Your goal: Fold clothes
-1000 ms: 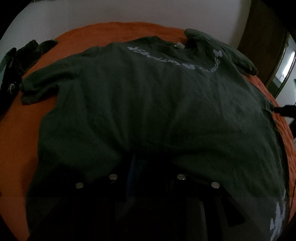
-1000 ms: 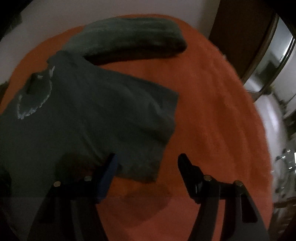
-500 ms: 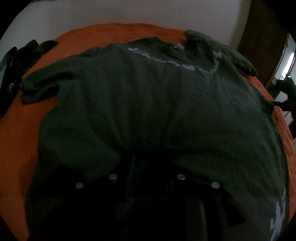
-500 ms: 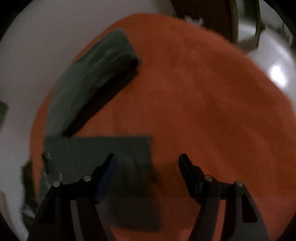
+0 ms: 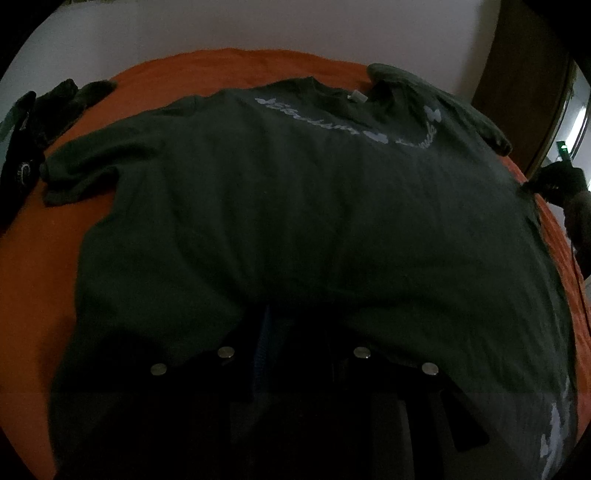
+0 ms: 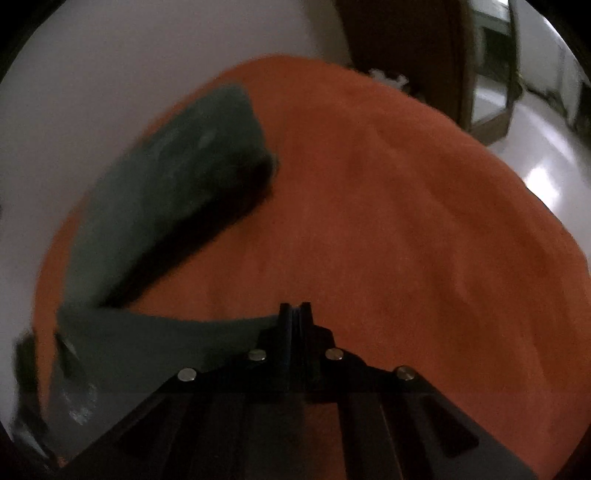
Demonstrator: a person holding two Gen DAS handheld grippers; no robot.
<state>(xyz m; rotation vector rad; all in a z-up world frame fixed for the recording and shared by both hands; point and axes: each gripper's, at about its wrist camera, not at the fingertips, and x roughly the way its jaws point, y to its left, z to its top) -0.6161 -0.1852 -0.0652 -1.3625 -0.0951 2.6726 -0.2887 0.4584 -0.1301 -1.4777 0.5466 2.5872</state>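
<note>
A dark green T-shirt lies spread flat on an orange bedspread against a white wall. The right hand-held gripper is clenched on its sleeve edge. The left hand-held gripper grasps the hem, its jaws buried in cloth.

T-shirt: dark green, pale grey-blue script lettering with butterfly shapes arced below the collar; small white neck label. More pale butterfly print at lower right edge of left wrist view.
Bed cover: solid orange, no pattern.
Folded garment at the far edge: dark grey-green, plain.
Dark clothes pile at left: black, one pale curved mark.
Wall: off-white.
Right gripper: black, blue strip between its fingers, silver round screw heads.
Floor: glossy white.
</note>
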